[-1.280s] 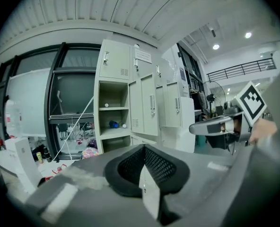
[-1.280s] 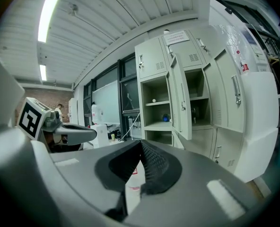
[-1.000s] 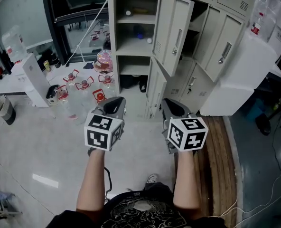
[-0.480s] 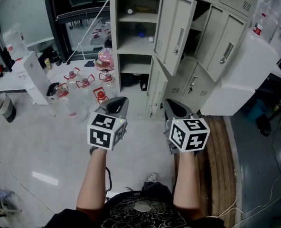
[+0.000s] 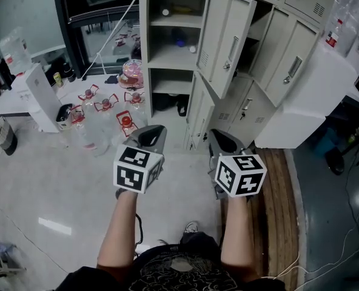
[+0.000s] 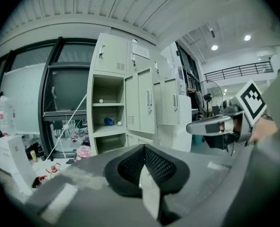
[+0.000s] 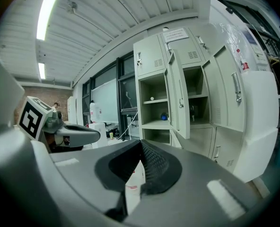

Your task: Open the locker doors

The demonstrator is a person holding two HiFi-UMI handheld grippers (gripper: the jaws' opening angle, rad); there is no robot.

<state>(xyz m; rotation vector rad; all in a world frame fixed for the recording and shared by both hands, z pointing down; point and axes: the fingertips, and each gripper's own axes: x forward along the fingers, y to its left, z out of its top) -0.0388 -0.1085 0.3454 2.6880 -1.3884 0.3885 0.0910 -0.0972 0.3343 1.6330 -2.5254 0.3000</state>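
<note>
Locker doors (image 5: 228, 38) ajar — floor bottles (image 5: 107, 106) leftward — left gripper (image 5: 150, 136), right gripper (image 5: 223, 140) jaws closed, empty.

left gripper (image 6: 143, 167) up close at the bottom with its jaws pressed together, beige lockers (image 6: 112, 65) straight ahead, one tall door (image 6: 139, 103) swung open, small blue thing (image 6: 109, 121) on a shelf, right gripper (image 6: 211, 126) poking in from the right
</note>
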